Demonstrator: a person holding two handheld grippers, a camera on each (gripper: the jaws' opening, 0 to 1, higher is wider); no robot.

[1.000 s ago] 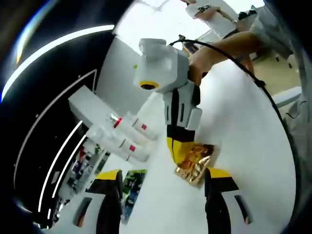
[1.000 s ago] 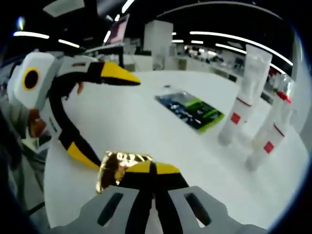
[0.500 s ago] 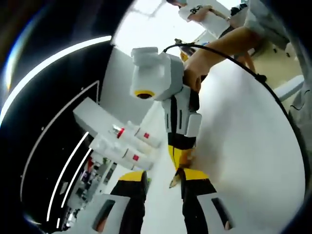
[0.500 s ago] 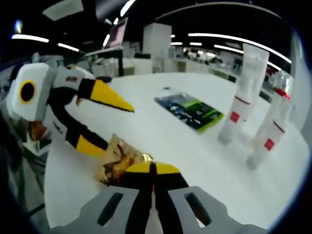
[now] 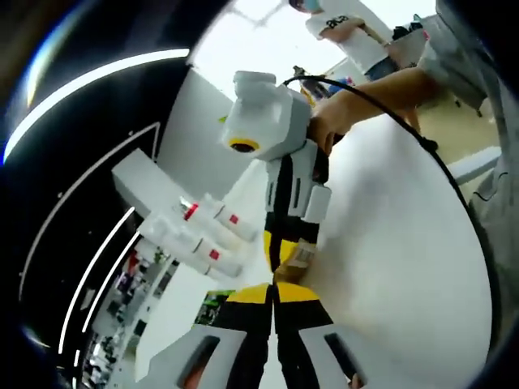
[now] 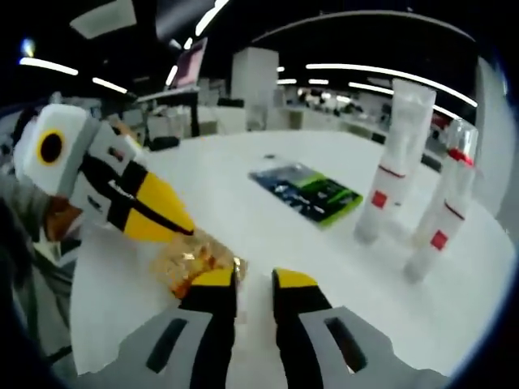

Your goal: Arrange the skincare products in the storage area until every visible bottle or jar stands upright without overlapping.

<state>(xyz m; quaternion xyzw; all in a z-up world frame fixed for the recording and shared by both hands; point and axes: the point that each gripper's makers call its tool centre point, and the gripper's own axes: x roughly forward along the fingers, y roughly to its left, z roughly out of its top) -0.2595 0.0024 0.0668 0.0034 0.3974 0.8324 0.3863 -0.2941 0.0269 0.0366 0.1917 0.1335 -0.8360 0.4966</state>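
A round white surface (image 6: 268, 235) carries everything. On its far right side, in the right gripper view, two tall white tube bottles stand upright and close together: the taller tube (image 6: 391, 162) on the left with a small red label, and a clear-capped tube (image 6: 442, 212) with a red collar just to its right. In the left gripper view the same tubes (image 5: 212, 237) appear tilted by the camera's roll. A flat green-and-black packet (image 6: 306, 190) lies on the surface left of the tubes, well apart from them.

Near the cameras lies a small gold foil sachet (image 6: 193, 261). The left hand-held gripper (image 6: 174, 229) enters the right gripper view from the left, its yellow tips pinched together on the sachet's far edge; in its own view its jaws are closed with the sachet (image 5: 296, 258) just beyond them. The right hand-held gripper (image 6: 253, 285) has its jaws slightly parted, holding nothing, its left tip touching the sachet's near edge. A person's hand (image 5: 328, 126) grips it.
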